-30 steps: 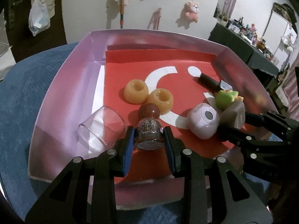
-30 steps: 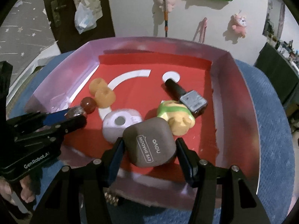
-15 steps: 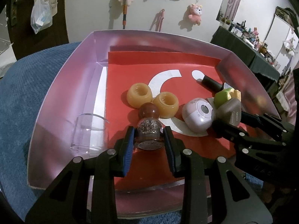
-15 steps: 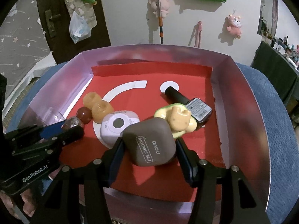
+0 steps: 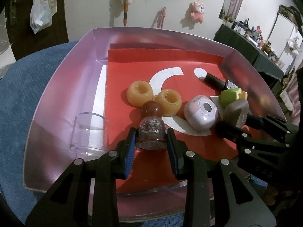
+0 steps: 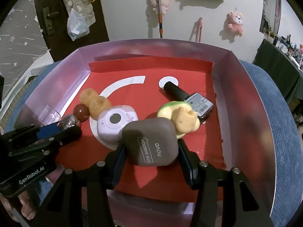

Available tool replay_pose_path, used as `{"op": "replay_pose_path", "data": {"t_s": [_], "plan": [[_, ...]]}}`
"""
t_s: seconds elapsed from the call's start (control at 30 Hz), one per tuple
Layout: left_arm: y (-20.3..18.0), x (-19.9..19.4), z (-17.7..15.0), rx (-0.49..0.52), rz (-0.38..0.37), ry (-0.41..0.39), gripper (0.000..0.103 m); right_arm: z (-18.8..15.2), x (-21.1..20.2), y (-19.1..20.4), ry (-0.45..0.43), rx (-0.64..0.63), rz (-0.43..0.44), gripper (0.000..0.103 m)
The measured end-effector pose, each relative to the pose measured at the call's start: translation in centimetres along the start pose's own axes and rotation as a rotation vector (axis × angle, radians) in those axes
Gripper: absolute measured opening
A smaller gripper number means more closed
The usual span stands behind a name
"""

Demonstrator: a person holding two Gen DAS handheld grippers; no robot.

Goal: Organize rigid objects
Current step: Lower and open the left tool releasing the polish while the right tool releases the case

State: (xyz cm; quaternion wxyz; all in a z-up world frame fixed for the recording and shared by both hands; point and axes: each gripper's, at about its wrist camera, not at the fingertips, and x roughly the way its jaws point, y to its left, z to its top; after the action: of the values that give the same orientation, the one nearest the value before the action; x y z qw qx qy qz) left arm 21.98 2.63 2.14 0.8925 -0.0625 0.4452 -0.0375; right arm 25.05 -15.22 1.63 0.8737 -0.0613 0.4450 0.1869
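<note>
Glitter bottle (image 5: 151, 135) first — you've got it clamped in the left gripper (image 5: 151, 145), jaws tight on both sides of the glass, its round brown stopper pointing at the two orange rings (image 5: 154, 99). It sits low over the red liner of the tray (image 5: 62, 87), just in front of those rings. Compared with a second ago, the clear cup (image 5: 88, 132) left of the bottle has gone from lying tipped over to standing upright, and both of your grippers have pulled back a little toward the tray's near edge. So I'd say the cup is sorted, while the two held things are not yet placed.

Your right gripper (image 6: 151, 147) is closed on the brown eye shadow case (image 6: 151, 141), held right of the bottle, touching or nearly touching the pink compact (image 6: 116, 123) and the avocado toy (image 6: 178, 117). Behind that toy lies a dark nail polish bottle (image 6: 189, 98).

The tray rests on a blue textured surface (image 5: 28, 87) — fabric, by the look of it. Beyond the tray there's a white wall with plush toys (image 6: 235, 21) hanging, and a dark door (image 6: 47, 19) off to the left.
</note>
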Motion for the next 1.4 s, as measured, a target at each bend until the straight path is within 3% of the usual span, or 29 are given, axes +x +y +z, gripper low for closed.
{"op": "replay_pose_path", "data": {"t_s": [0.53,0.77,0.9,0.97,1.0,1.03,1.3,1.4], "plan": [[0.1,0.0,0.1,-0.011,-0.004,0.002,0.030,0.1,-0.1,-0.3,-0.010,0.012,0.013,0.055],[-0.1,-0.5,-0.1,0.001,0.029,-0.006,0.030,-0.1,-0.4,-0.3,-0.014,0.011,0.018,0.056],[-0.3,-1.2,-0.2,0.013,0.024,-0.026,0.031,-0.2,-0.9,-0.2,-0.027,0.012,0.020,0.062],[-0.4,-1.7,-0.2,0.018,0.023,-0.040,0.041,-0.2,-1.2,-0.2,-0.037,0.013,0.022,0.064],[-0.5,-2.1,-0.2,0.022,0.026,-0.051,0.065,-0.2,-1.3,-0.2,-0.042,0.016,0.023,0.064],[-0.5,-2.3,-0.2,0.023,0.027,-0.058,0.080,-0.3,-1.5,-0.3,-0.044,0.017,0.024,0.064],[-0.4,-3.8,-0.8,0.021,0.029,-0.079,0.080,-0.9,-3.4,-0.3,-0.083,0.029,0.048,0.073],[-0.2,-4.4,-1.0,0.012,0.029,-0.092,0.086,-1.1,-4.5,-0.1,-0.106,0.028,0.062,0.077]]}}
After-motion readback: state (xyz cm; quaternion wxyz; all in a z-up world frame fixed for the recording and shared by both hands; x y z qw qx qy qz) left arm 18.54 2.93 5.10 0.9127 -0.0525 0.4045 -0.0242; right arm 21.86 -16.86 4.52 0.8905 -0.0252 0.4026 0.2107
